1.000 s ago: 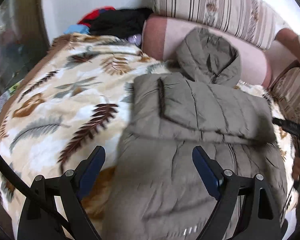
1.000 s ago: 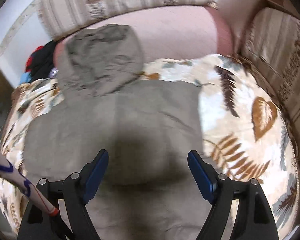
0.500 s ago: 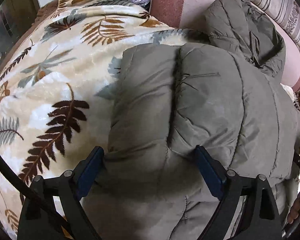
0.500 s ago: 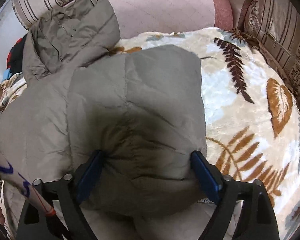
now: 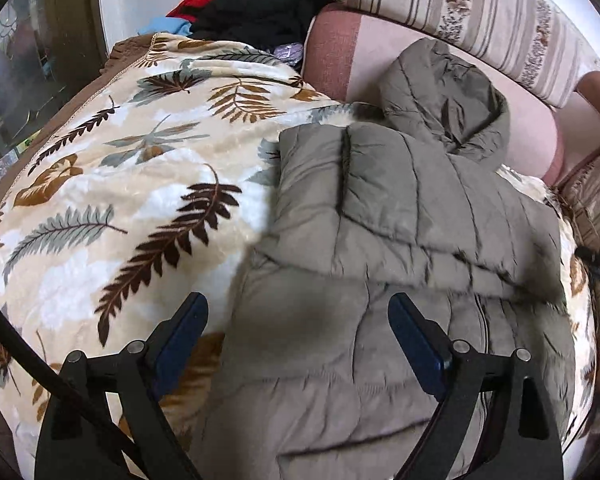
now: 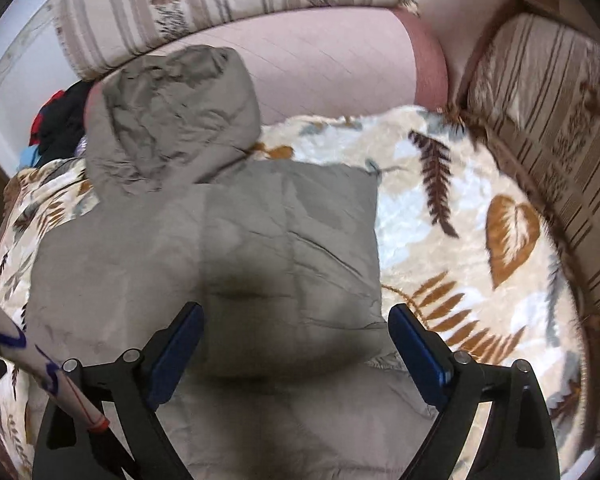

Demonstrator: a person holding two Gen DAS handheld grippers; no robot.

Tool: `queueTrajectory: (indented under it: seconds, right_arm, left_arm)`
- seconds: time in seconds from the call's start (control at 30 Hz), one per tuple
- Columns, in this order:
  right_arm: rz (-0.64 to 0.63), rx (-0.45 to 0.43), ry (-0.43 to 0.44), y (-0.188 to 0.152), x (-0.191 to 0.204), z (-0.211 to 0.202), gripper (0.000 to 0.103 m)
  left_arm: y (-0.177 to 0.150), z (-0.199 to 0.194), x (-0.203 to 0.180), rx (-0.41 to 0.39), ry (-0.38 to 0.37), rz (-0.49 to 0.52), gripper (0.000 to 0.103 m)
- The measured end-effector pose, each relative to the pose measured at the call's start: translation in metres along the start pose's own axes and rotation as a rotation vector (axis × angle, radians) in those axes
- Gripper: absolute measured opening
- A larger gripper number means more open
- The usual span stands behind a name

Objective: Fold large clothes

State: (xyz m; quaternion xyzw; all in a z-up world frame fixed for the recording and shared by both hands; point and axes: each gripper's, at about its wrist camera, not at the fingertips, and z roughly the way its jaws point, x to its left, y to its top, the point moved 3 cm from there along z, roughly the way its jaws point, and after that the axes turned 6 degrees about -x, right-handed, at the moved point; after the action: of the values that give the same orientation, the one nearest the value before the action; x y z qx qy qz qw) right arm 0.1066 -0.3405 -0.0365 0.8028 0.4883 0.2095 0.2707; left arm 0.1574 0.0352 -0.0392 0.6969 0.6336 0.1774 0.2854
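Note:
A grey-olive puffer jacket (image 5: 400,216) lies on a leaf-print blanket (image 5: 120,184), its sleeves folded across the body and its hood (image 5: 440,92) resting against a pink cushion. It also shows in the right wrist view (image 6: 260,240), hood (image 6: 172,116) at the upper left. My left gripper (image 5: 298,332) is open and empty, raised above the jacket's lower left part. My right gripper (image 6: 296,340) is open and empty above the jacket's lower right part.
A pink cushion (image 5: 340,52) and striped sofa back (image 5: 480,12) stand behind the jacket. A pile of dark, red and blue clothes (image 5: 252,12) lies at the back left. A striped armrest (image 6: 548,120) borders the blanket (image 6: 480,240) on the right.
Half a second ago both grippers were pressed down close on the folded jacket; both have now lifted back away from it, still open. The jacket stays folded.

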Motion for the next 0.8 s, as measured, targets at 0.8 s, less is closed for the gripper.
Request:
queueTrajectory:
  seconds: [0.8]
  right_arm:
    - [-0.105,-0.085,0.047,0.212,0.259,0.075,0.096]
  left_arm:
    - [-0.012,0.039,0.063,-0.18,-0.117,0.0,0.091]
